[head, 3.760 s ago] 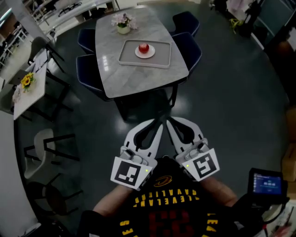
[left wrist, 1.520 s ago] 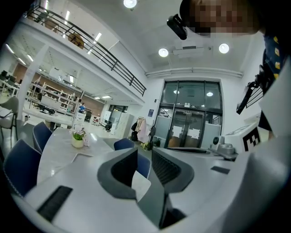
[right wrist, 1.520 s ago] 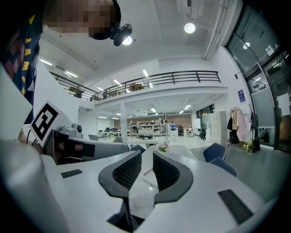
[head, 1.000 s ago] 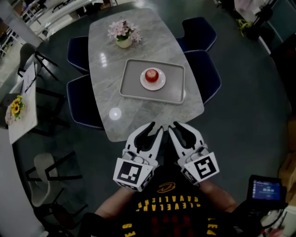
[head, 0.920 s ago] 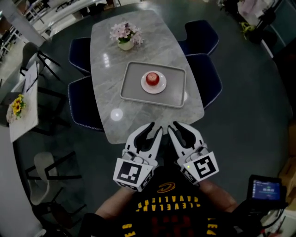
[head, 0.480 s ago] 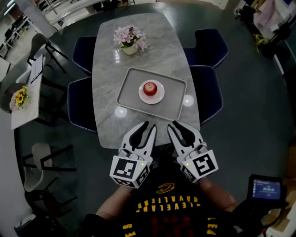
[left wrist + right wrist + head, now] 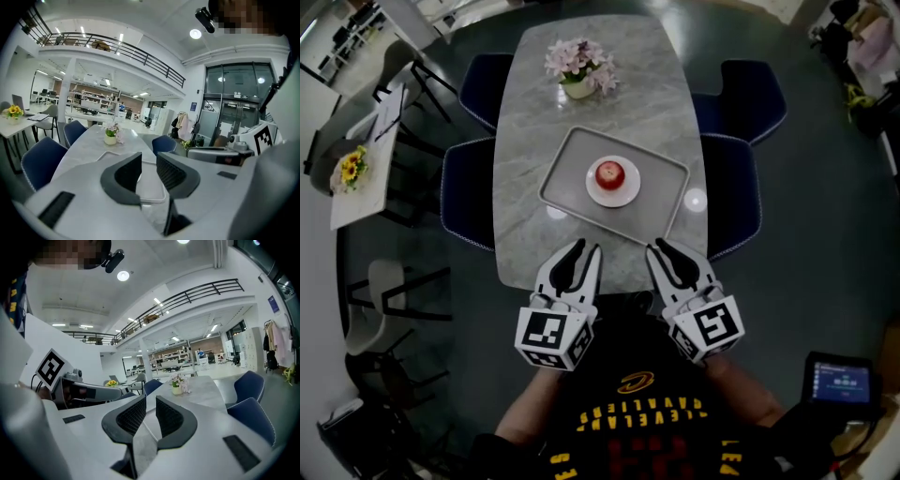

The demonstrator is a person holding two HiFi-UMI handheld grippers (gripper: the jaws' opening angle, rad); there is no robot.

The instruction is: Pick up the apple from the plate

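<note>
In the head view a red apple (image 7: 609,173) sits on a small white plate (image 7: 626,194). The plate rests in a grey tray (image 7: 572,159) on the marble table (image 7: 525,216). My left gripper (image 7: 585,247) and right gripper (image 7: 662,247) hover side by side over the table's near edge, short of the tray. Each holds its jaws a narrow gap apart, with nothing between them. In the left gripper view the left gripper (image 7: 149,164) shows a strip of tray (image 7: 153,199) through its gap. The right gripper (image 7: 151,408) points along the table. Neither gripper view shows the apple.
A pot of pink flowers (image 7: 579,67) stands at the table's far end. Dark blue chairs (image 7: 467,192) flank both long sides. A small side table with sunflowers (image 7: 354,167) stands to the left, and a device with a lit screen (image 7: 842,379) at the lower right.
The table, tray and apple have drawn nearer and lower in the head view. Both grippers now reach over the table's near edge and stand a little farther apart.
</note>
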